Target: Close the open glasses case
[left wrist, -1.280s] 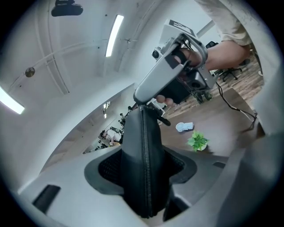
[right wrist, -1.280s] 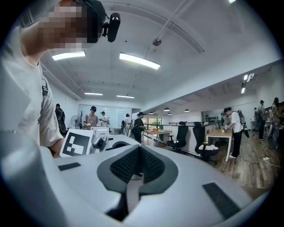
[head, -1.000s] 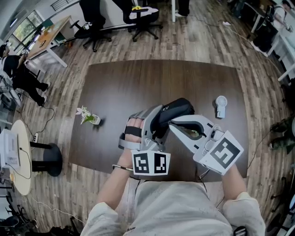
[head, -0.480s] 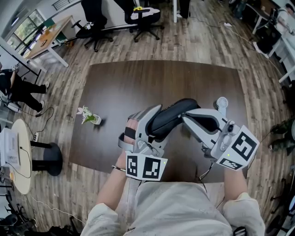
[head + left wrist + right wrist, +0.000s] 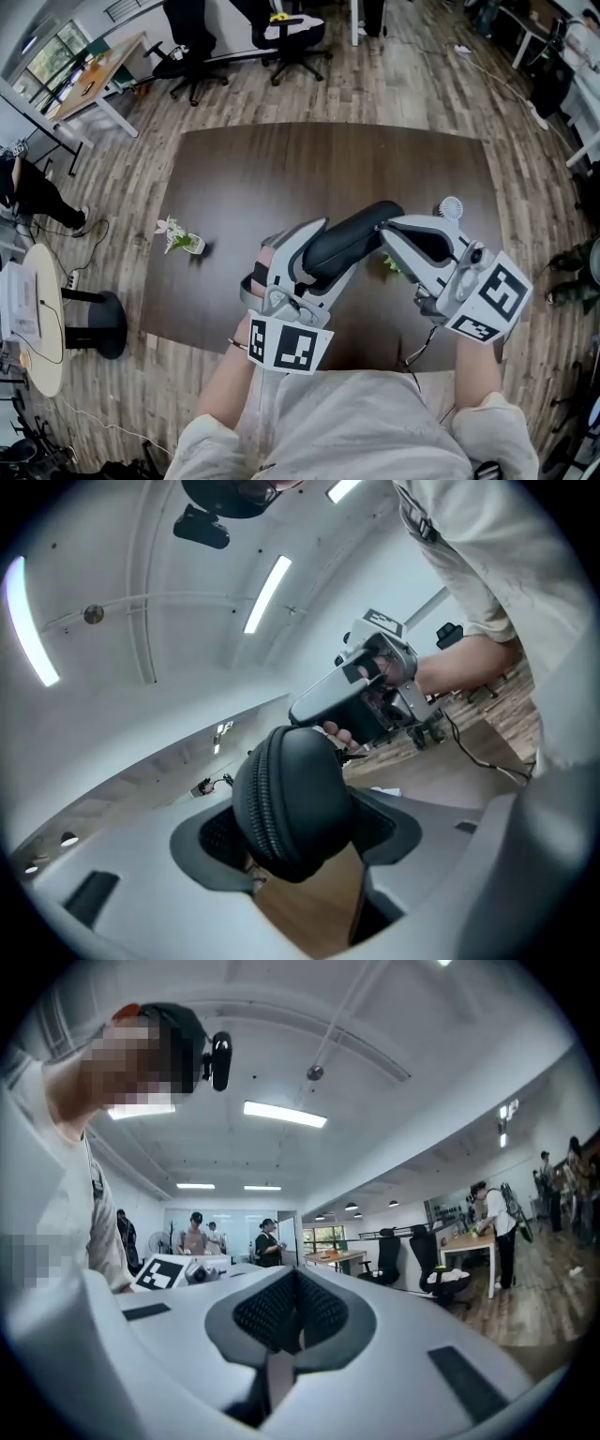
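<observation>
Your left gripper (image 5: 314, 242), its jaws just closing in, clamps the glasses case (image 5: 354, 236), which points to two o'clock above the worktop (image 5: 281, 169). Your right gripper (image 5: 394, 230), jaws together and empty, sits at the case's three o'clock.

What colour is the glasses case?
The glasses case is plain black all over; the left gripper view shows it best.

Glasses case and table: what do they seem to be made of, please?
Glasses case: black and matte, probably faux leather or coated fabric over a stiff shell. The surface is smooth with a soft sheen, and a toothed zip runs along its edge.
Table: dark brown wood look, low gloss, with fine grain streaks. Whether it is solid wood, veneer or laminate cannot be told.
</observation>
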The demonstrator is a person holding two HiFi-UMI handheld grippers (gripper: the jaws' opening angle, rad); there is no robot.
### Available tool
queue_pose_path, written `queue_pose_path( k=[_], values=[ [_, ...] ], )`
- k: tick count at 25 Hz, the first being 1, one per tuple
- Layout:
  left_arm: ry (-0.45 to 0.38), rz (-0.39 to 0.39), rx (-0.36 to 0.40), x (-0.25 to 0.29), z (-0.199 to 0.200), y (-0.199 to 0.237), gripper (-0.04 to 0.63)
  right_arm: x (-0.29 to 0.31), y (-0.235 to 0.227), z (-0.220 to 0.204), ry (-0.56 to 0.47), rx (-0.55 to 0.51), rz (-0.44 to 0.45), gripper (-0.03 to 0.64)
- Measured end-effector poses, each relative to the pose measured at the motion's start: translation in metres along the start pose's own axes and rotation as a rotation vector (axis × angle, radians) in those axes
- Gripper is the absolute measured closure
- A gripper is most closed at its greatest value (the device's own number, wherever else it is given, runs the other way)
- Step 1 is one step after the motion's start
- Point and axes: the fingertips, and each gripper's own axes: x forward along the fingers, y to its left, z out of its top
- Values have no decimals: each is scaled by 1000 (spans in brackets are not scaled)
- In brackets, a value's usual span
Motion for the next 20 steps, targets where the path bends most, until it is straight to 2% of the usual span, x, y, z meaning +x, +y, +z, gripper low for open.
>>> queue_pose_path(
  k=[3,6,10,15,20],
  values=[
    [78,10,96,2,-9,-1,301,3,2,-9,92,-119,-47,614],
    [165,22,199,7,-19,2,308,7,4,-19,155,-178,-73,614],
    [241,26,224,11,-33,8,318,13,12,-26,187,-194,-72,614],
    [217,-19,183,9,-30,1,319,14,5,-28,181,-196,-119,614],
    [41,-88,0,2,1,-10,328,11,-16,-30,190,-212,-207,615]
  ],
)
